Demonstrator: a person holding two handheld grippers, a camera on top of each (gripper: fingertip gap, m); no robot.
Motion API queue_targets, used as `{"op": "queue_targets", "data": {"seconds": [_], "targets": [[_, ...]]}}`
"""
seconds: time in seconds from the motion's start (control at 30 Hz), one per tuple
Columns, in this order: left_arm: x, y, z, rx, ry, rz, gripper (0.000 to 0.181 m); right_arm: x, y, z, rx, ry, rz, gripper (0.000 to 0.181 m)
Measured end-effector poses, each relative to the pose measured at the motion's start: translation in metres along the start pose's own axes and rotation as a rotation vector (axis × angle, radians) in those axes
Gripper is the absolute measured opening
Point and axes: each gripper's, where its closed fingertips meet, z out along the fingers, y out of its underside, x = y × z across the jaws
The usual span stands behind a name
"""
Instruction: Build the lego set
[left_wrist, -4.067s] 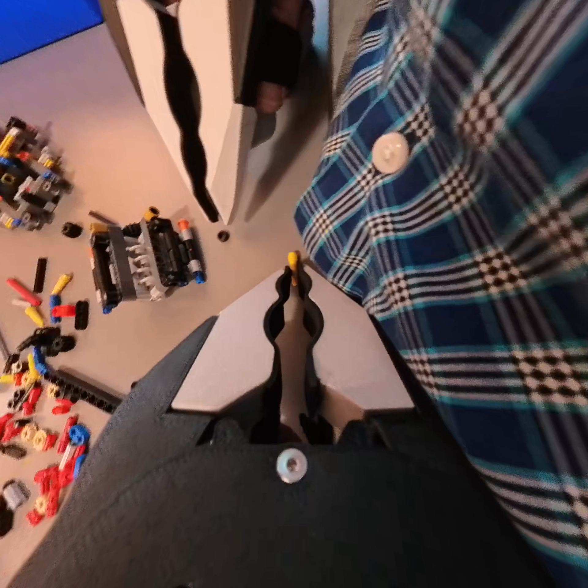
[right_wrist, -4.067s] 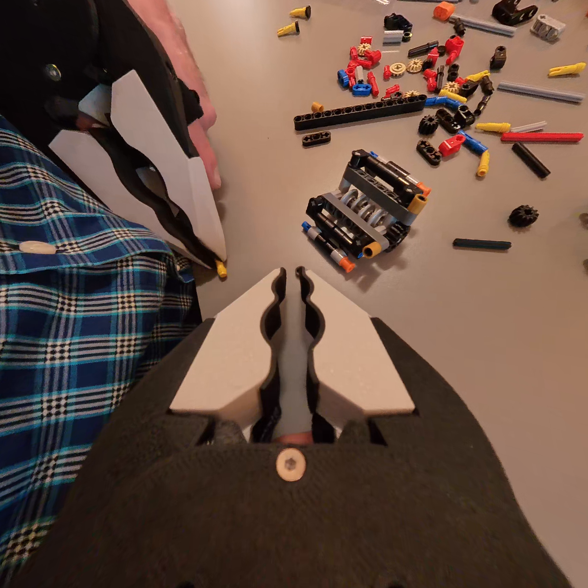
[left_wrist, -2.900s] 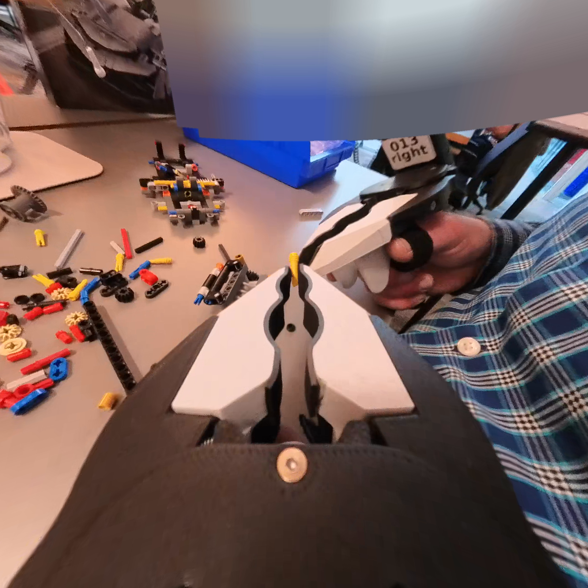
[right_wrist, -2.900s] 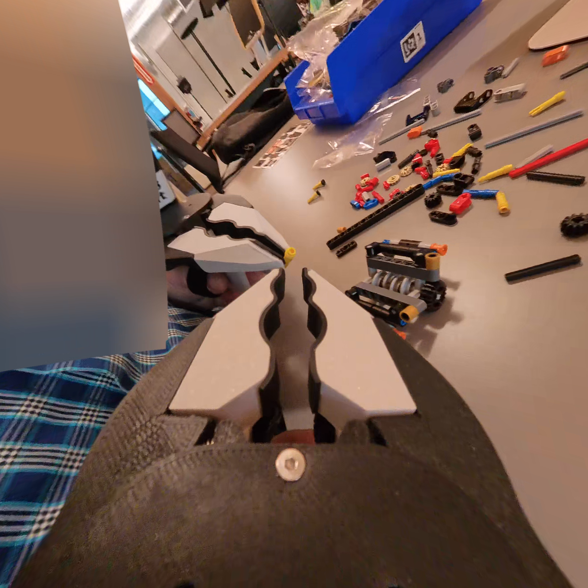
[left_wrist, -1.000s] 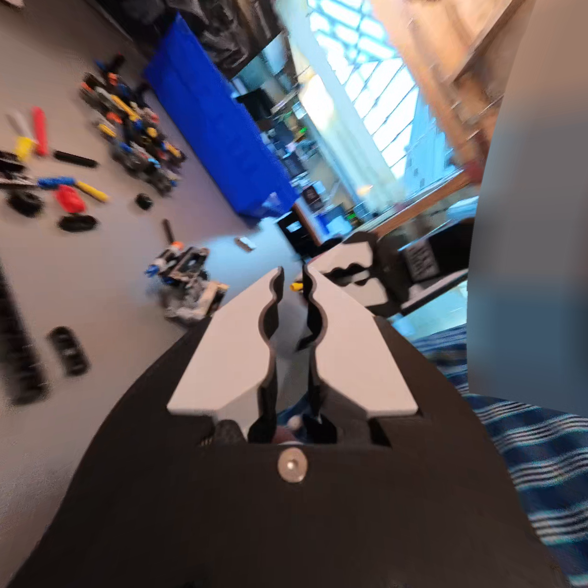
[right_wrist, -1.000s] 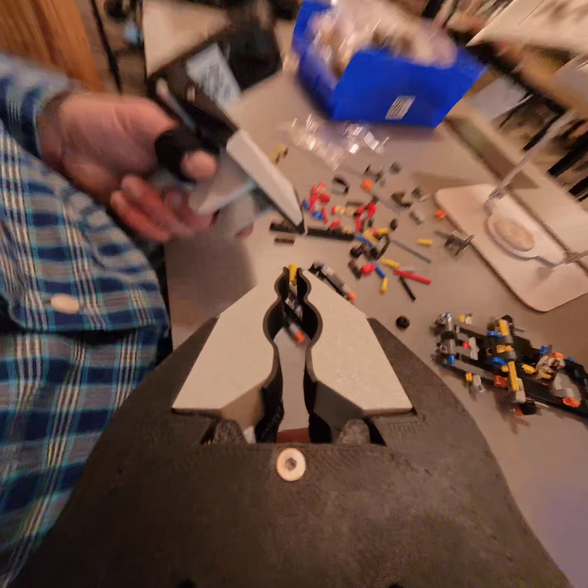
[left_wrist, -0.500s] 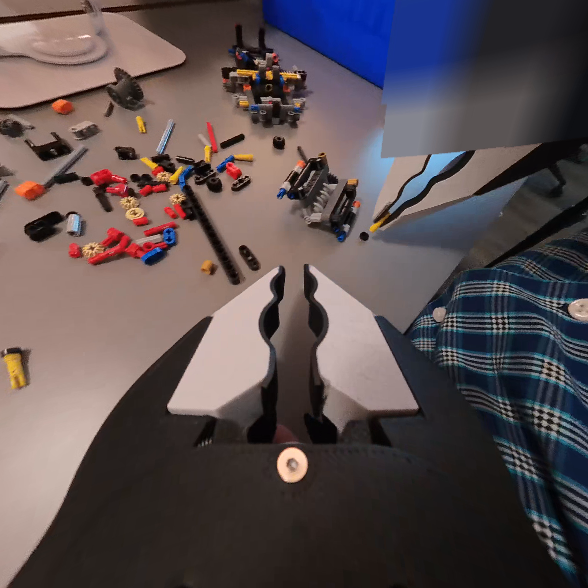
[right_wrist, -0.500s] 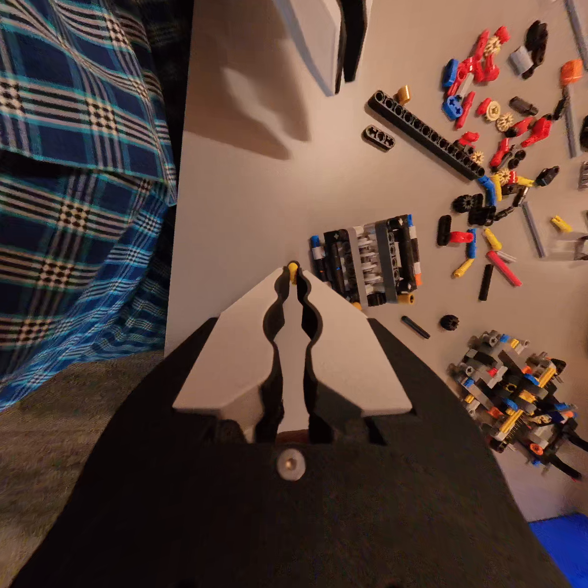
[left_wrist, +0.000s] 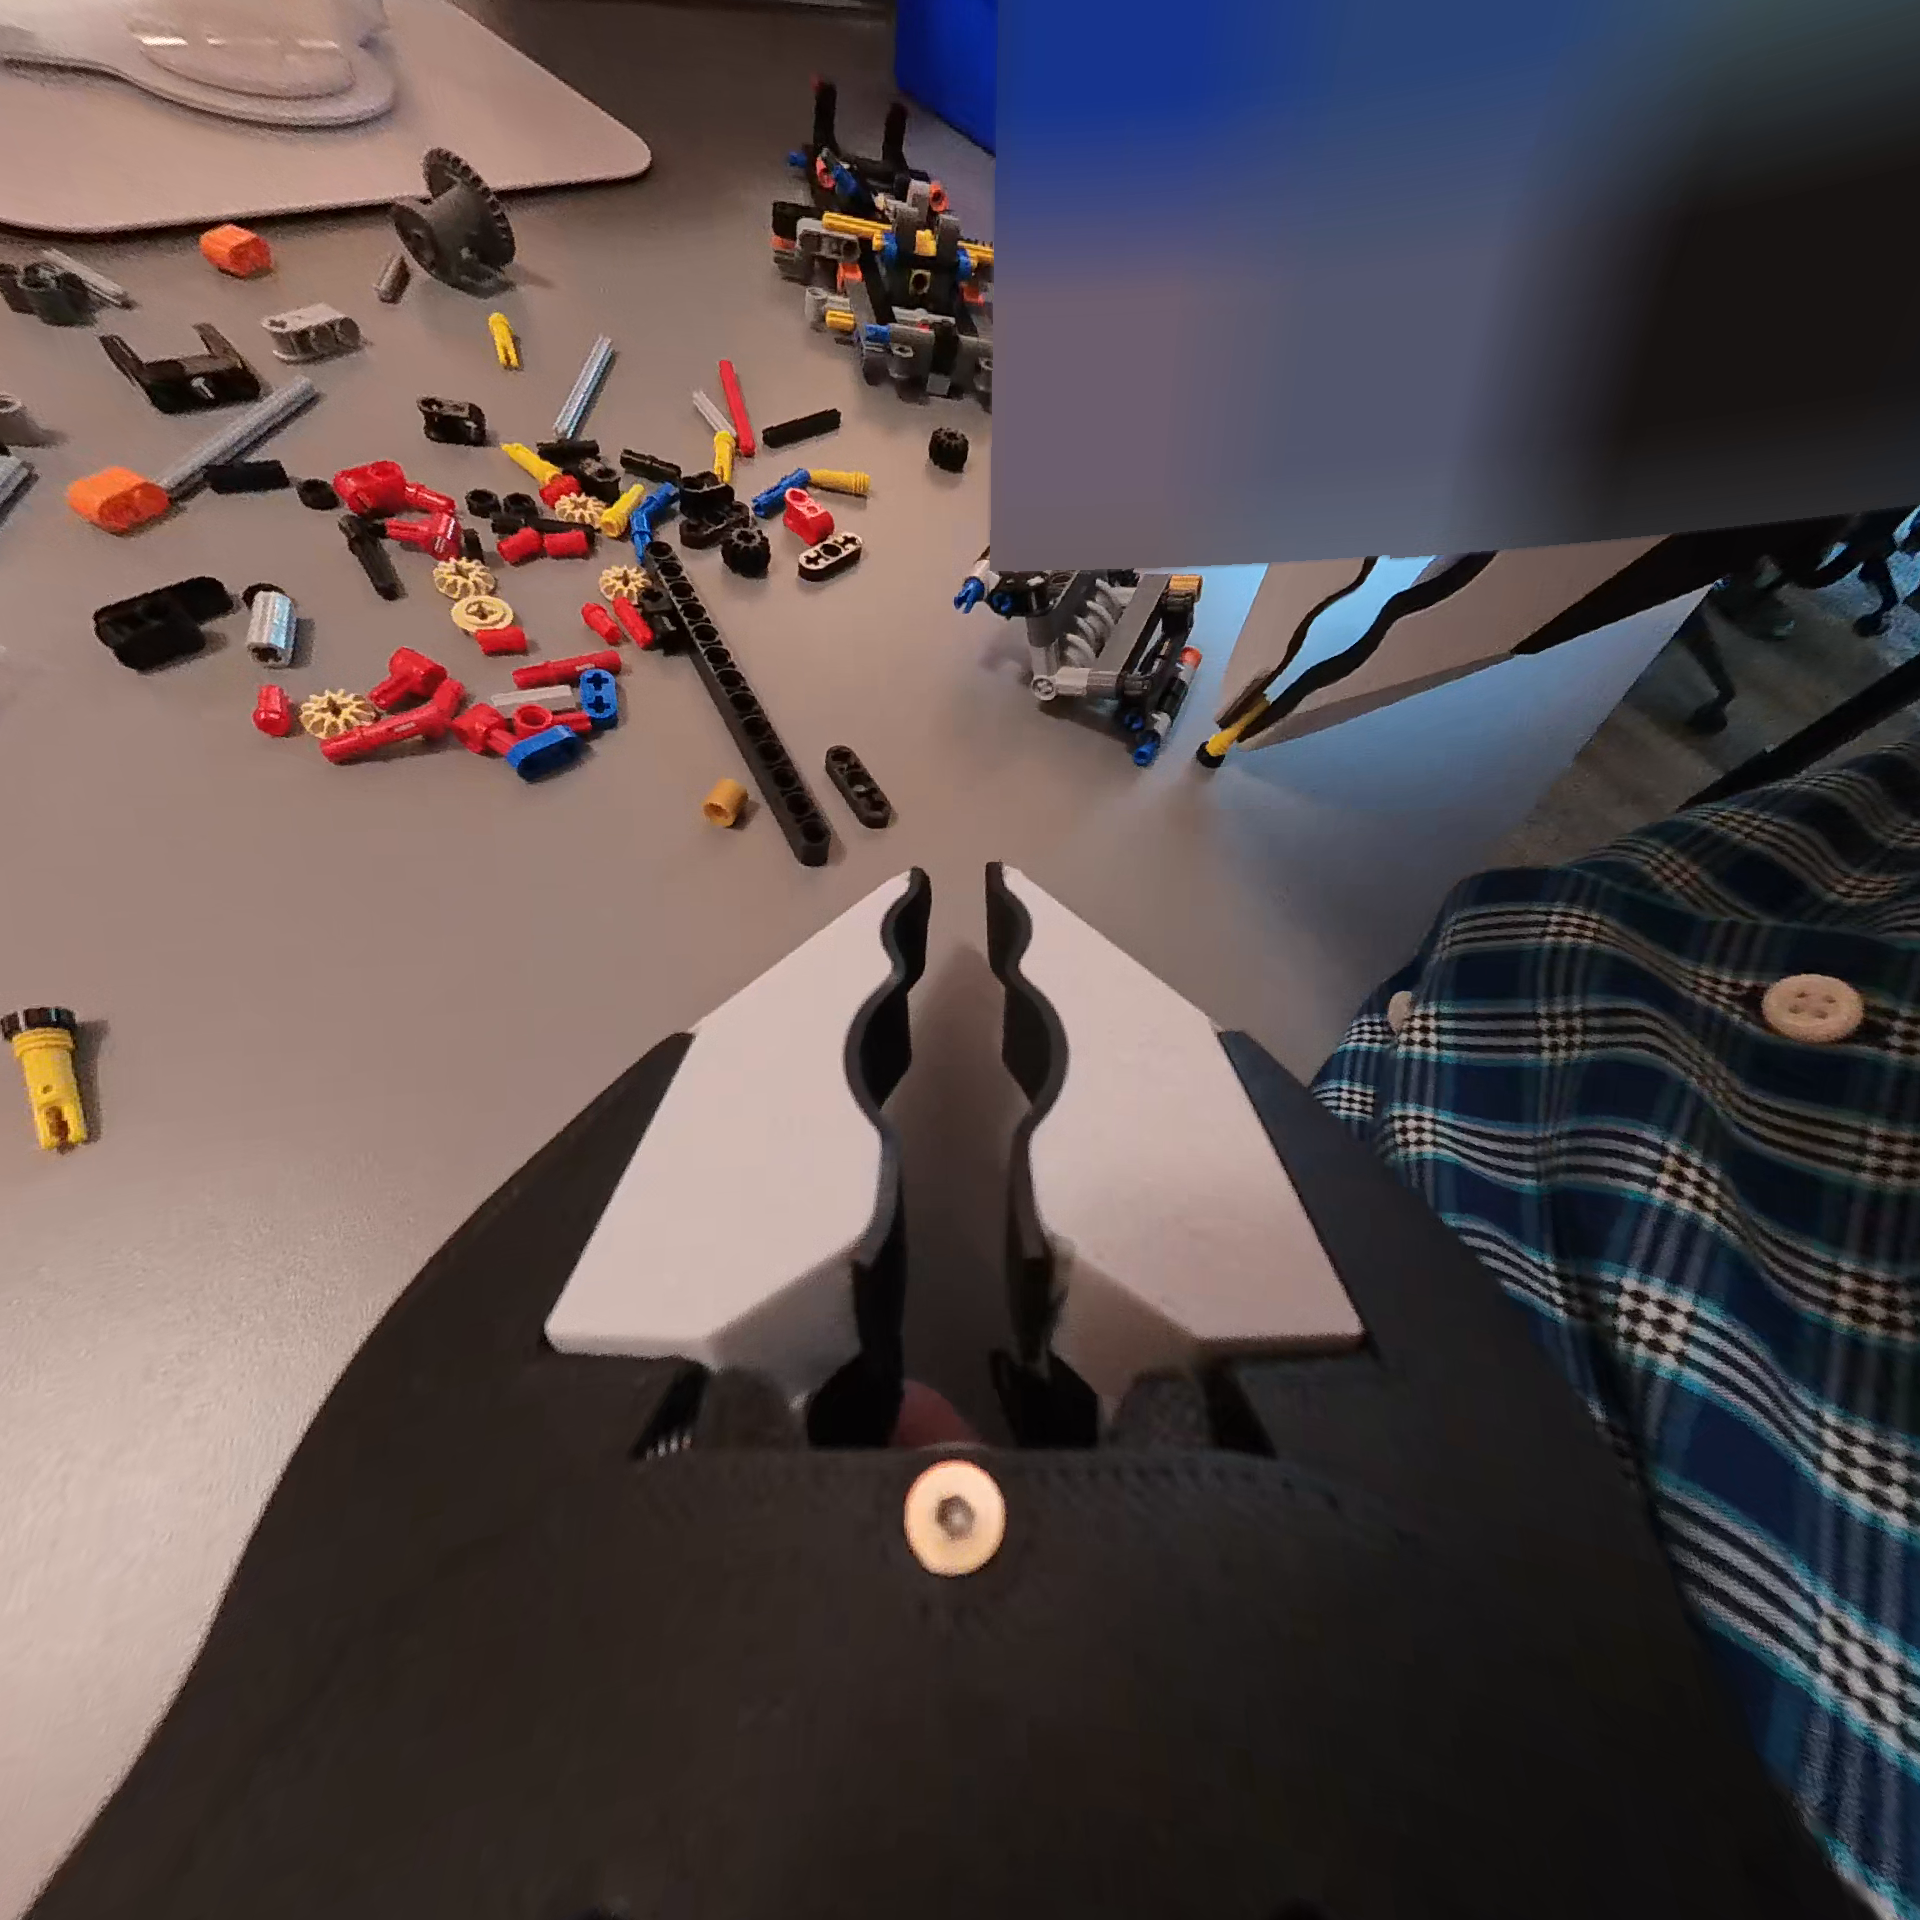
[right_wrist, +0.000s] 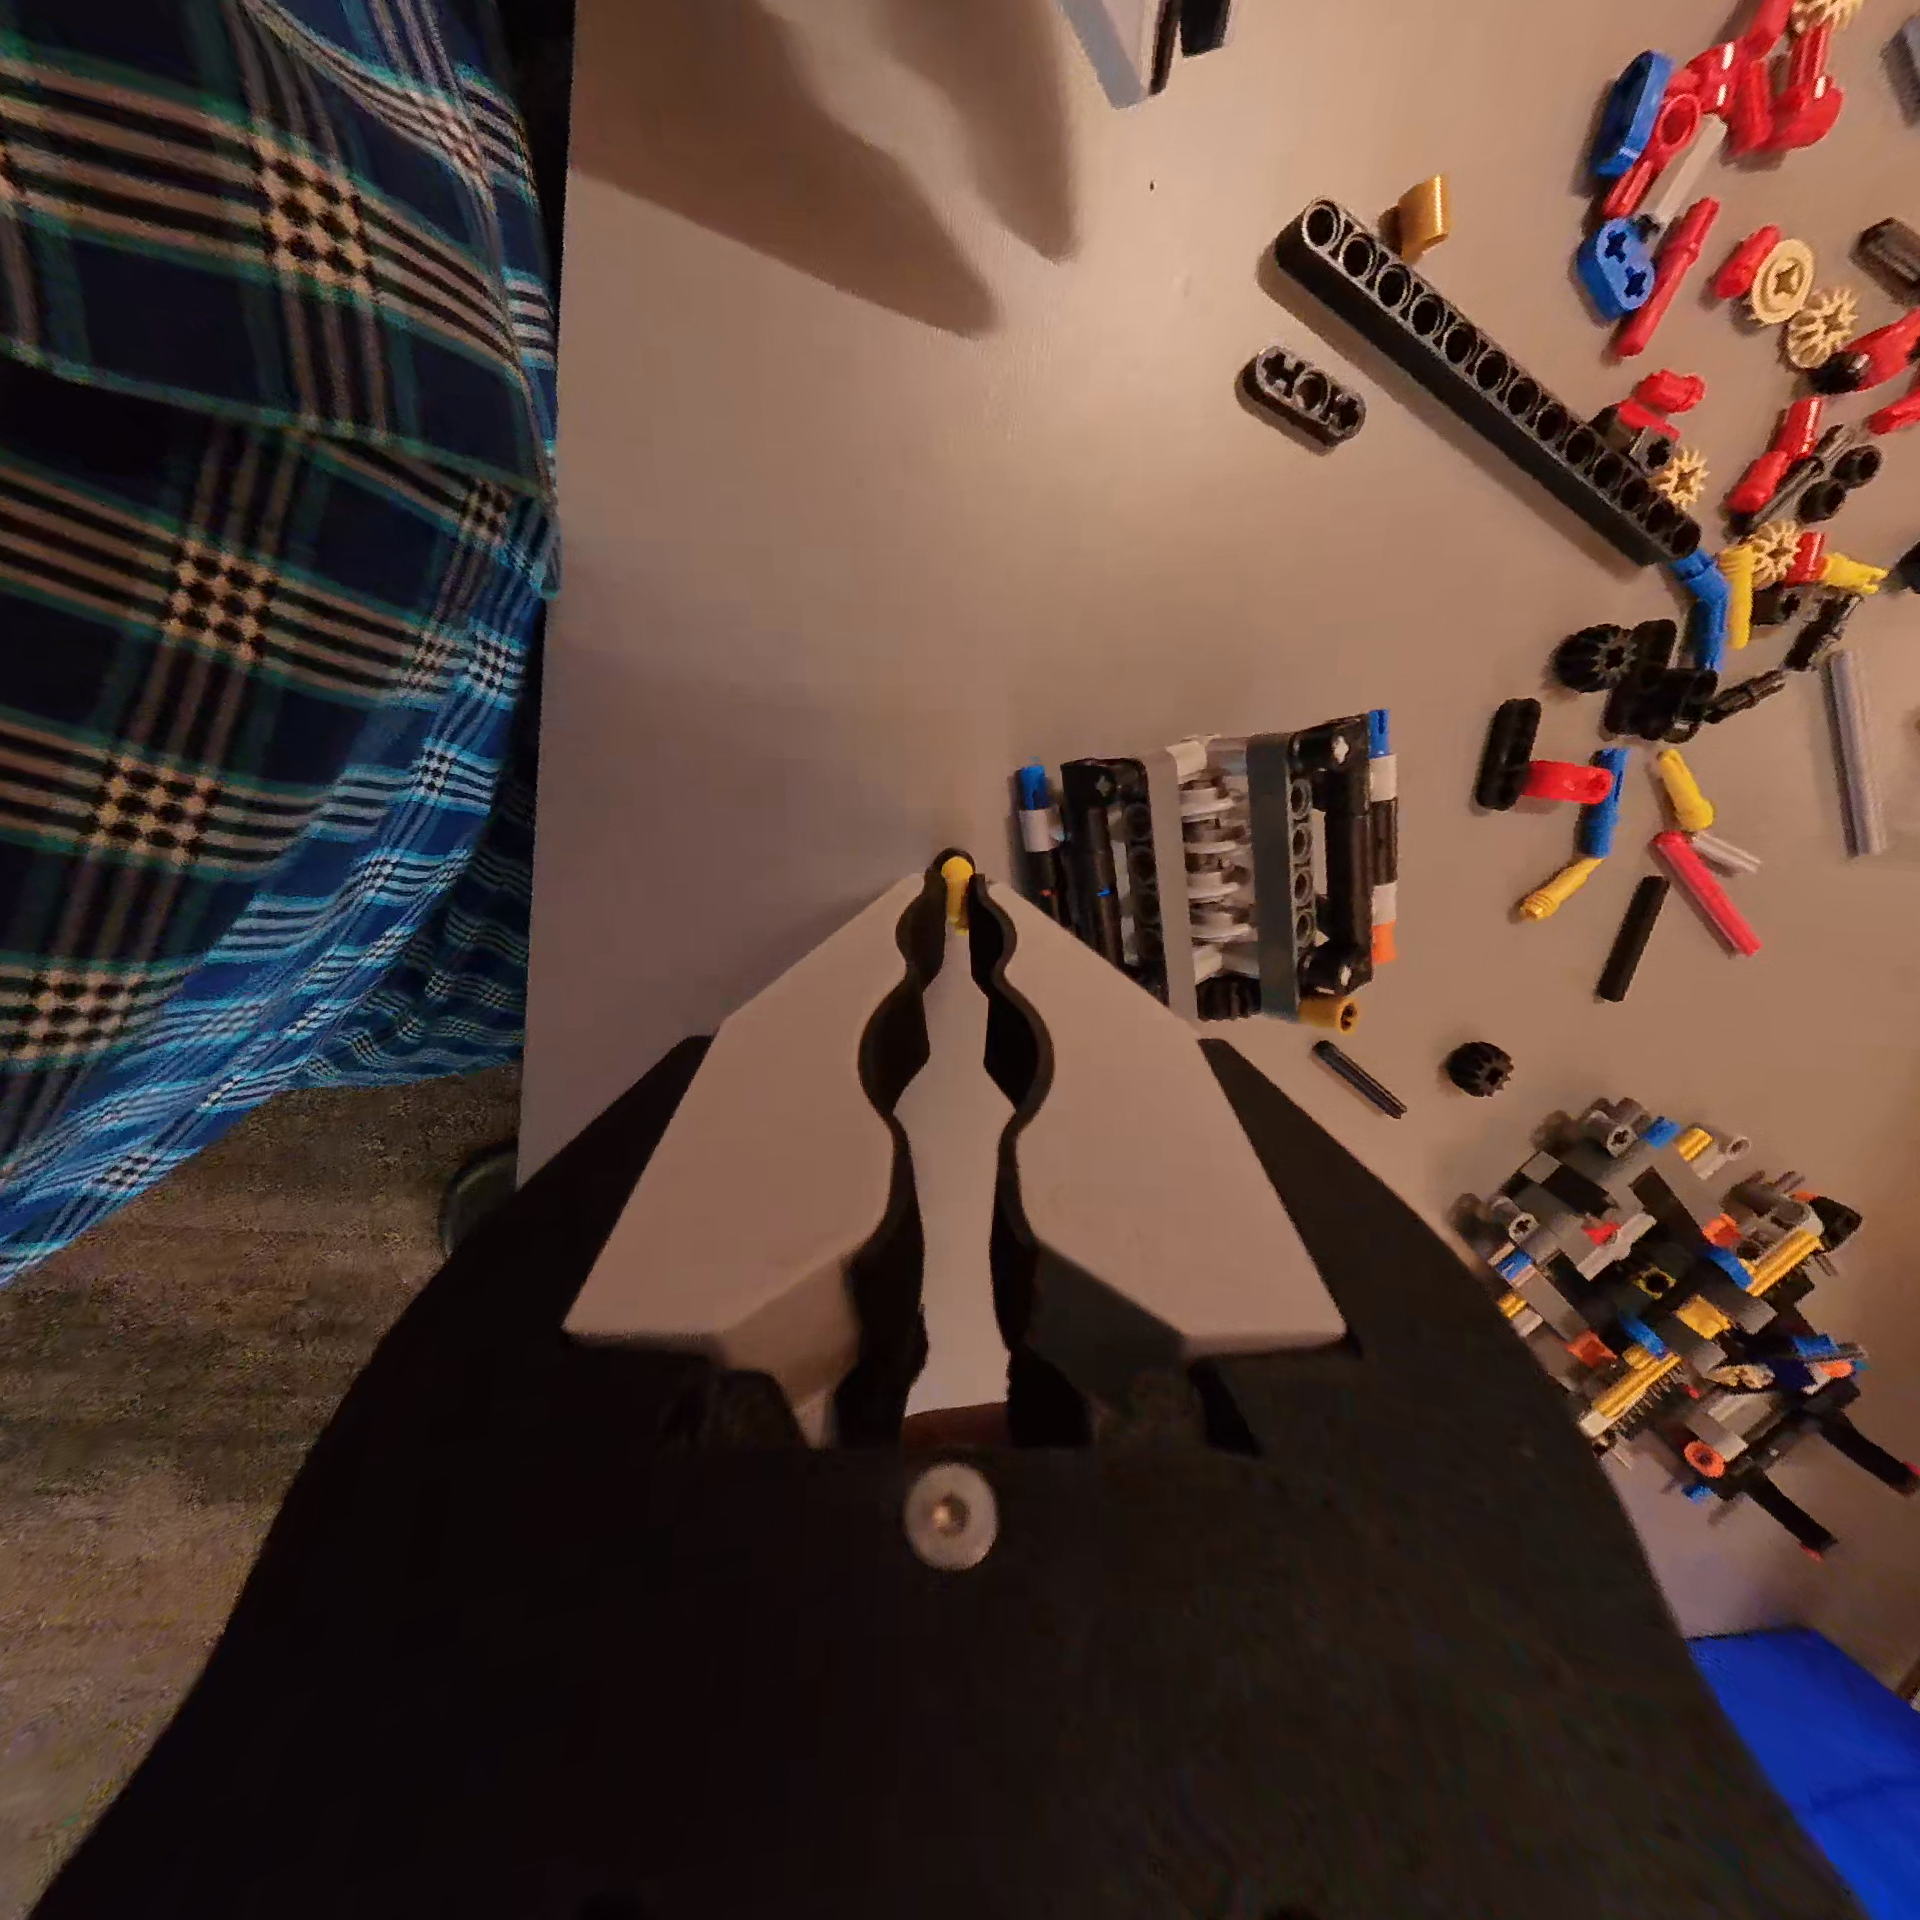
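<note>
In the left wrist view, your left gripper hangs over bare table with its jaws a narrow slot apart and nothing between them, so it is no help to anyone just now. Ahead of it lies the loose scatter of parts, with the long black beam and the small engine block beyond; the right gripper's tips come down just beside that block with a yellow pin pinched at the very end. In the right wrist view, your right gripper is closed on that yellow pin, gripped only by the last sliver of the fingertips, just beside the blue-tipped end of the engine block. That shallow hold is probably your main risk: press the pin at a slant and it may pivot or pop out of the jaws. The block also sits free on the table, so a push from the right could slide it away unless your left gripper braces it. The larger chassis assembly lies well apart.
</note>
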Motion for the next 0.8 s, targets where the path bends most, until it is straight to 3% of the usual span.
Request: {"op": "queue_targets", "data": {"seconds": [0.03, 0.63, 0.8], "targets": [[0.0000, 0.0002, 0.0002, -0.002, 0.000, 0.001, 0.008, -0.0002, 0.0003, -0.0001, -0.015, -0.004, -0.012, 0.001], [0.0010, -0.0007, -0.0020, 0.015, 0.019, -0.004, 0.008, 0.0000, -0.0039, 0.0021, -0.394, -0.070, -0.473, 0.001], [0.0000, -0.0009, -0.0042, 0.021, 0.023, -0.006, 0.009, -0.0008, -0.0055, 0.0036, -0.421, -0.113, -0.514, 0.000]]}}
